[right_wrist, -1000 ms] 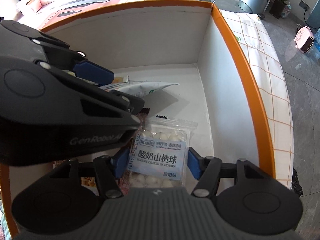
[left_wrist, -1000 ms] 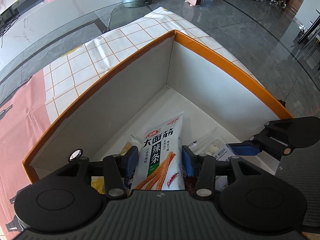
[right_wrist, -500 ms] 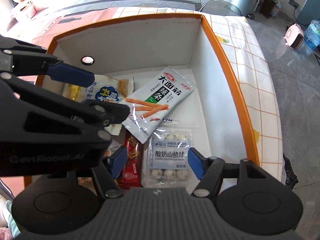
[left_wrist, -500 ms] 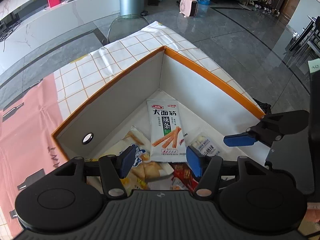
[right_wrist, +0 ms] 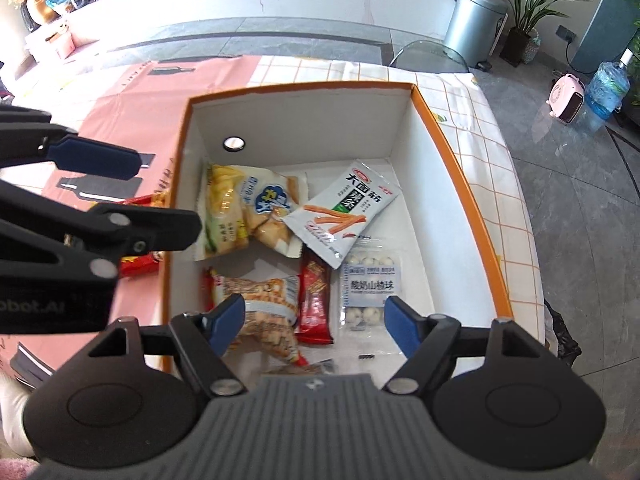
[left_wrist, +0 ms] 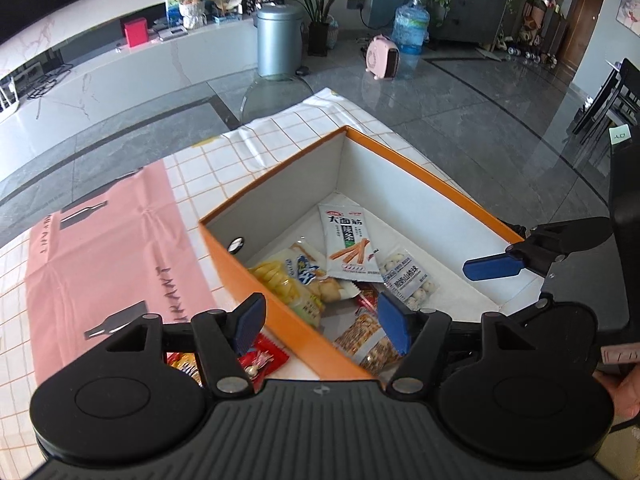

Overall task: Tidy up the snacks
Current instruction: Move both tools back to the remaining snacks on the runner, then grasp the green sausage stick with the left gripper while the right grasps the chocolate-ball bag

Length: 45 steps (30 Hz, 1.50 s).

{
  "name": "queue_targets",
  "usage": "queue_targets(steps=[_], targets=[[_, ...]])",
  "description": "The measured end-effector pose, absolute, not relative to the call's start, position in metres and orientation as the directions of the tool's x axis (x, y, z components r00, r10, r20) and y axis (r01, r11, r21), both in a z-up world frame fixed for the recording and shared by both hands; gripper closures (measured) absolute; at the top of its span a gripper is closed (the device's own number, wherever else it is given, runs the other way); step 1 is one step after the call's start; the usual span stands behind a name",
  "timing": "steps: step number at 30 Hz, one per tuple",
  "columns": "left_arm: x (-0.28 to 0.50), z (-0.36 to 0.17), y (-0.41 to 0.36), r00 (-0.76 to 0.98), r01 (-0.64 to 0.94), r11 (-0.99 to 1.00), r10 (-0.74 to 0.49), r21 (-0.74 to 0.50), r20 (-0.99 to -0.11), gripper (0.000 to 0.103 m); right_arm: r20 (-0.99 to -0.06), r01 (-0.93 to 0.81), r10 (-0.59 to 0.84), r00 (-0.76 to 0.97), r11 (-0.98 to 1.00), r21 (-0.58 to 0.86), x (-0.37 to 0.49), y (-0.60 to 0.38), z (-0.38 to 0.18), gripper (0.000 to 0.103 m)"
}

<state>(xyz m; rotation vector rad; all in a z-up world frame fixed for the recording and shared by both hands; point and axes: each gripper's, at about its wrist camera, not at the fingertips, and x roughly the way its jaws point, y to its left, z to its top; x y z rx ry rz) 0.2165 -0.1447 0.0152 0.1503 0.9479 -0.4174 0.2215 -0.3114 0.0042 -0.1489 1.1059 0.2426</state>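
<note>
An orange-rimmed white box [left_wrist: 420, 168] [right_wrist: 460, 184] holds several snack packs. Inside lie a grey spicy-strip pack [left_wrist: 348, 244] [right_wrist: 344, 212], a clear yogurt hawthorn ball pack [left_wrist: 408, 276] [right_wrist: 370, 280], a yellow and blue cracker bag [right_wrist: 244, 208], a red bar [right_wrist: 316, 296] and a peanut bag [right_wrist: 264, 300]. My left gripper [left_wrist: 320, 322] hangs above the box's near left wall, jaws opening, nothing between them. My right gripper [right_wrist: 314, 326] hovers over the box's near end, jaws also opening and empty. Red snack packs [left_wrist: 260, 358] lie outside, left of the box.
The box sits on a checked cloth [left_wrist: 248, 148] beside a pink mat [left_wrist: 108, 252]. Beyond the table are a grey floor, a metal bin [left_wrist: 278, 40], a pink heater [left_wrist: 382, 58] and a water bottle [left_wrist: 412, 24]. A hand [left_wrist: 622, 384] shows at the right edge.
Both grippers have let go of their packs, risen out of the box and opened wider. The spicy-strip pack and the hawthorn pack now lie on the box floor.
</note>
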Motion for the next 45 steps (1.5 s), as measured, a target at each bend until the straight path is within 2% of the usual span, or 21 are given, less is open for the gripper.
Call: queue_targets(steps=[13, 21, 26, 32, 39, 45], targets=[[0.151, 0.026, -0.060, 0.637, 0.282, 0.957, -0.238, -0.065, -0.733, 0.026, -0.815, -0.210, 0.167, 0.554, 0.976, 0.058, 0.159, -0.263, 0.025, 0.029], [0.118, 0.022, -0.002, 0.699, 0.182, 0.979, -0.194, -0.091, -0.689, 0.026, -0.715, -0.203, 0.268, 0.645, 0.963, 0.178, 0.118, -0.221, 0.027, 0.029], [0.101, 0.007, 0.030, 0.718, 0.137, 0.984, -0.176, -0.111, -0.673, 0.026, -0.666, -0.178, 0.293, 0.686, 0.955, 0.237, 0.098, -0.191, 0.014, 0.029], [0.093, -0.018, 0.070, 0.710, 0.068, 0.993, -0.116, -0.096, -0.694, 0.026, -0.676, -0.158, 0.305, 0.671, 0.949, 0.271, 0.093, -0.155, -0.014, 0.030], [0.089, -0.053, 0.099, 0.692, 0.011, 0.991, -0.102, -0.131, -0.714, 0.027, -0.676, -0.171, 0.312, 0.668, 0.948, 0.269, 0.092, -0.123, -0.041, 0.038], [0.104, -0.077, 0.105, 0.664, 0.007, 0.986, -0.131, -0.169, -0.736, 0.039, -0.673, -0.206, 0.309, 0.672, 0.951, 0.230, 0.102, -0.106, -0.049, 0.048]])
